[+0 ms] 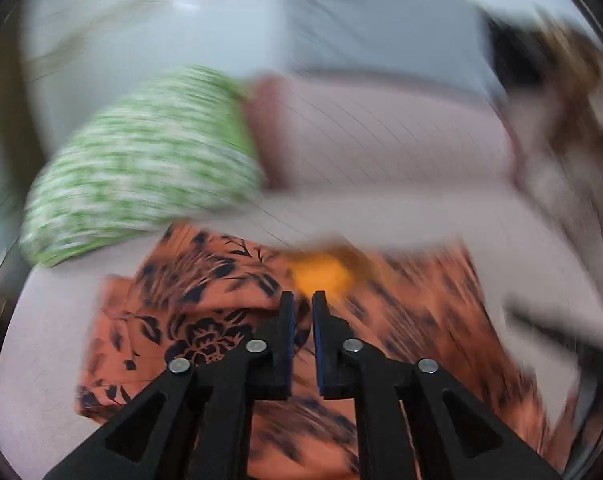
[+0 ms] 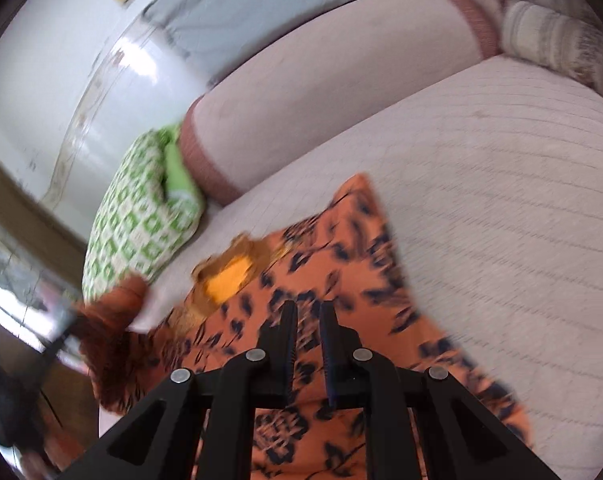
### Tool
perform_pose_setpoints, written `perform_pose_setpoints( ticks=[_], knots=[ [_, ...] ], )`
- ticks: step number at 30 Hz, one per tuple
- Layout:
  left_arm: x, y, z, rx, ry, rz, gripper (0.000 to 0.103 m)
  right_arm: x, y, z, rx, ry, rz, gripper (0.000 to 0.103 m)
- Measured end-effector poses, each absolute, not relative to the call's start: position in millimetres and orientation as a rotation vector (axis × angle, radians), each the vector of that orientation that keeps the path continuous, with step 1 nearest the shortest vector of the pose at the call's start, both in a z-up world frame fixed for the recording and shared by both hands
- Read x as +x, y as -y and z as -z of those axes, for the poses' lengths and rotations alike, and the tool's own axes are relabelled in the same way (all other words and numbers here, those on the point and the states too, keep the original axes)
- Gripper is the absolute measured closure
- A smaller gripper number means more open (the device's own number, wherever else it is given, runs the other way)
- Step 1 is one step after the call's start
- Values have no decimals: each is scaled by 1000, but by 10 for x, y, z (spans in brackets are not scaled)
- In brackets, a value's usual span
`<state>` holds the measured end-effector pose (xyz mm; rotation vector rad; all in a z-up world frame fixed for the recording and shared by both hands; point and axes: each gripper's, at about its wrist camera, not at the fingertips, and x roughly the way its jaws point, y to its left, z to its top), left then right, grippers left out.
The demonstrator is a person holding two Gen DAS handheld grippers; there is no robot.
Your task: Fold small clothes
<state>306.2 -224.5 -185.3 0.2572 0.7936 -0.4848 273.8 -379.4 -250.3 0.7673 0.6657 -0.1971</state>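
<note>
orange floral-print garment with dark navy flowers and leaves (image 1: 205,312) lies spread on the pale quilted sofa seat (image 2: 481,168), toward its front edge, and runs out of frame beneath both grippers, so its full outline is cut off. motion blur smears the right half of the left wrist view, and the print there cannot be read; a brighter yellow-orange patch (image 2: 227,276) sits at what looks like the neck opening, its edges too soft to make out. in the right wrist view one corner of the cloth (image 2: 361,184) rises to a point over the seat, and a rumpled part hangs past the seat's front edge at the lower left. the left gripper (image 1: 302,300) shows its black fingers parallel with a narrow gap between them, nothing visibly pinched; whether the tips touch the fabric cannot be told. the right gripper (image 2: 308,310) has its fingers slightly apart too, above the cloth. a green-and-white patterned cushion (image 2: 141,208) leans at the seat's far-left corner against the pale backrest with a pink ribbed end (image 2: 341,80).
</note>
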Motion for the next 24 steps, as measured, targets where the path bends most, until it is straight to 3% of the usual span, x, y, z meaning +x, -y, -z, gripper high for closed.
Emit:
perform_pose_setpoints(
  ticks=[1,4,5,6,7,11,14,20,24],
  knots=[
    [2999,2343,1910,298,-812,530,70,2722,3877,2506,777,-655,218,89],
    [2873,2319,1864,368,-760,544,42,2698,4065,2507,806,-631,257,77],
    [2885,2188,1772,354,-727,535,37,2692,4110,2509,829,-619,255,56],
    [2868,2066,1699,332,-710,533,30,2685,4133,2515,843,-610,252,19],
    [2901,1885,1588,280,-689,525,28,2678,4135,2505,852,-590,248,10],
    [3232,1144,1402,68,-675,380,22,2738,3979,2433,781,-574,189,9],
    [3568,664,1626,10,-779,131,22,2894,3712,2445,698,-619,100,11],
    [3942,-5,2273,-150,-1010,-66,22,3474,3575,2857,859,-693,-75,35],
    [4011,7,2431,-94,-1045,-97,22,3846,3585,3232,986,-757,-56,39]
  ],
)
